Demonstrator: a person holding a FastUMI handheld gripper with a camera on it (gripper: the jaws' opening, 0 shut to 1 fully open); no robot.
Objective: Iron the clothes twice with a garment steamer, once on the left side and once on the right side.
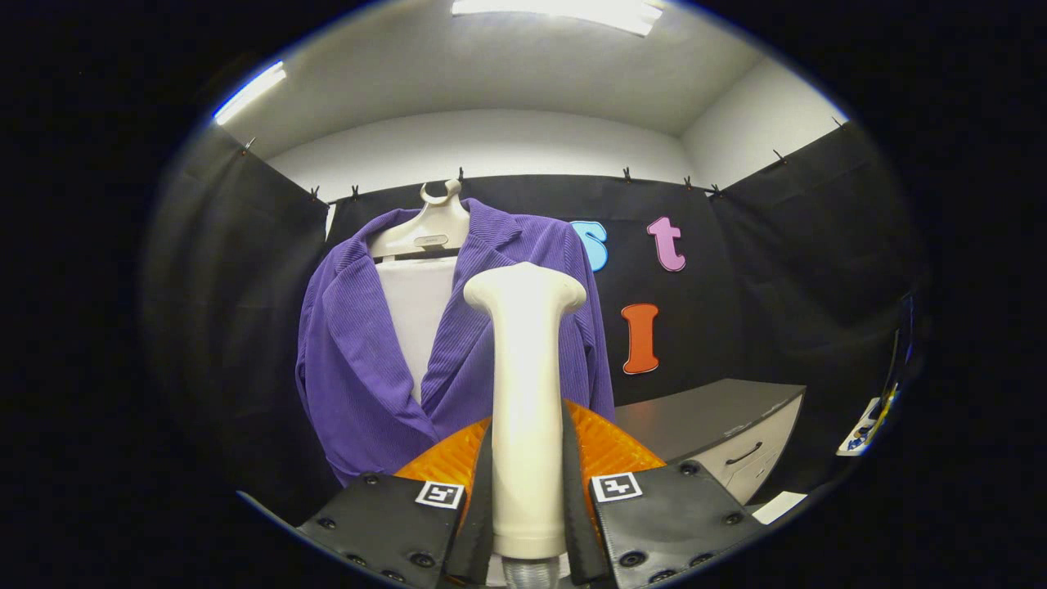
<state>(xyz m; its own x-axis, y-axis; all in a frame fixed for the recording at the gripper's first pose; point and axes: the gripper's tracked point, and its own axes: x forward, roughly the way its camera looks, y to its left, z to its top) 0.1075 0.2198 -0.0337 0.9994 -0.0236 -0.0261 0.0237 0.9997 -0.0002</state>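
Note:
A cream garment steamer [525,384] stands upright between my fingers, its wide head pointing up. My gripper [527,491] is shut on the steamer's handle, both fingers [478,499] pressing its sides. Beyond it a purple ribbed jacket [360,368] hangs on a pale hanger [429,225] against the black booth wall, over a white panel [417,315]. The steamer's head sits in front of the jacket's right half, and whether the two touch I cannot tell. The steamer hides the lower middle of the jacket.
A grey cabinet [728,425] with a drawer handle stands to the right of the jacket, low down. Black cloth walls close in the left, back and right. A small white and yellow object [867,421] sits at the far right.

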